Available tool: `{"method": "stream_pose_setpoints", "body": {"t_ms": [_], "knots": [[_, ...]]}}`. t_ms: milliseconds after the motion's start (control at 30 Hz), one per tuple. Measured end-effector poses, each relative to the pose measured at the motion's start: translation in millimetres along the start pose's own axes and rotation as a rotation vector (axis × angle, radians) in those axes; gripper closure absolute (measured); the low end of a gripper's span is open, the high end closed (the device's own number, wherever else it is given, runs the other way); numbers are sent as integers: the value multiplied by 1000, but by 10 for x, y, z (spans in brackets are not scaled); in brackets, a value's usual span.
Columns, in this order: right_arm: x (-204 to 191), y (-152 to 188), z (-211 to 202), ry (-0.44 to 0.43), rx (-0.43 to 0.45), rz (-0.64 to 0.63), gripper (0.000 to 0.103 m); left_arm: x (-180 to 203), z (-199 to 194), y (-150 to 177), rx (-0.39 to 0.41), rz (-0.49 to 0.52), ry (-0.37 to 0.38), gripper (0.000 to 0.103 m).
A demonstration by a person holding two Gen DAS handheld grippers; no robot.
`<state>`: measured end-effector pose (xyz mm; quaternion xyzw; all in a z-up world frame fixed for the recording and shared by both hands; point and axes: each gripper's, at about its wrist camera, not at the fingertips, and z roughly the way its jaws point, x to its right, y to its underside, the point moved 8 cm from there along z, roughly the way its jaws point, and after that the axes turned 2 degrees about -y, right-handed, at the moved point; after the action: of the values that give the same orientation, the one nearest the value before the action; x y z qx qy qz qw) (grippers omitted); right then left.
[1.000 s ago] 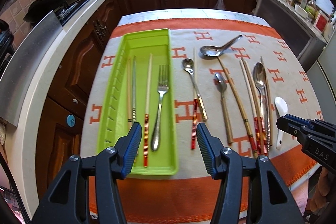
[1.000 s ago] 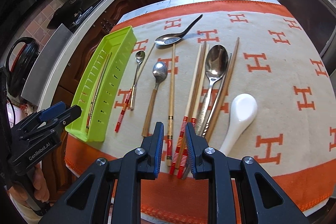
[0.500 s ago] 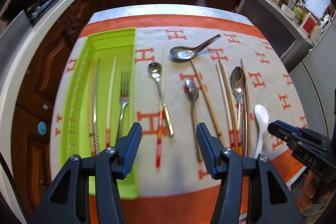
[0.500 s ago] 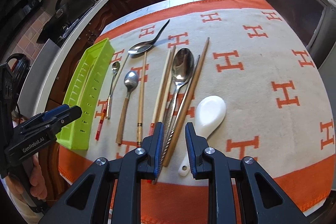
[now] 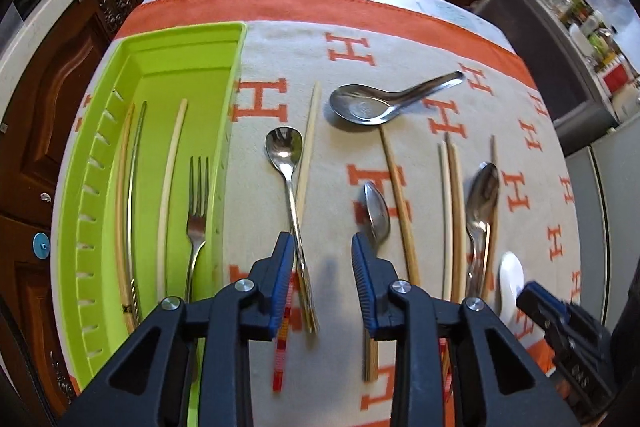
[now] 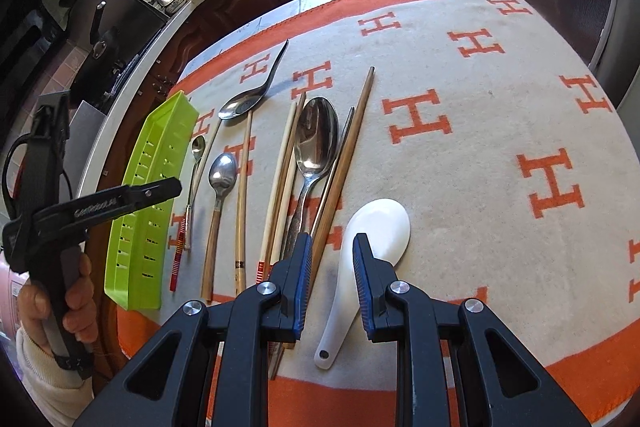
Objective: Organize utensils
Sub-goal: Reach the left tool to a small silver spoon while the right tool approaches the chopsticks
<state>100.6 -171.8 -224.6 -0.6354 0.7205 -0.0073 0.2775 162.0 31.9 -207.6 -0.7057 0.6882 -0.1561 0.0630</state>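
The left gripper [image 5: 323, 269] had just been narrowing its blue-padded jaws, yet they stood apart, gripping nothing; the slim steel spoon with a gold-tipped handle [image 5: 289, 187] ran beneath the gap beside the left pad, though contact could not be judged. The right gripper [image 6: 333, 277] hung with jaws parted, empty, straddling the white ceramic soup spoon [image 6: 370, 247]. Loose spoons and chopsticks lay in a row on the beige, orange-lettered cloth [image 6: 500, 107]. The lime-green plastic tray [image 5: 160, 67] to their left held a steel fork [image 5: 198, 211] and chopsticks.
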Motion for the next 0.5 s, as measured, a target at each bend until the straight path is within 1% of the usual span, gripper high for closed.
{"method": "stream_pose_setpoints", "body": {"t_ms": [133,267,333,367,433,500], "knots": [[15,-34,41,-14,0,6,82,-6,175,-61,-30,-8,-17,88],[46,-54,58,-20,1,17,82,-10,297,-73,-52,-20,-15,90],[59,-54,59,-21,2,22,82,-14,344,-53,-64,-21,-12,96],[65,-53,63,-21,2,24,82,-13,371,-30,-76,-20,-6,97],[72,-41,64,-22,3,29,82,3,371,-2,-70,-13,2,101],[67,-29,68,-22,3,32,82,48,366,43,-80,-10,28,102]]}}
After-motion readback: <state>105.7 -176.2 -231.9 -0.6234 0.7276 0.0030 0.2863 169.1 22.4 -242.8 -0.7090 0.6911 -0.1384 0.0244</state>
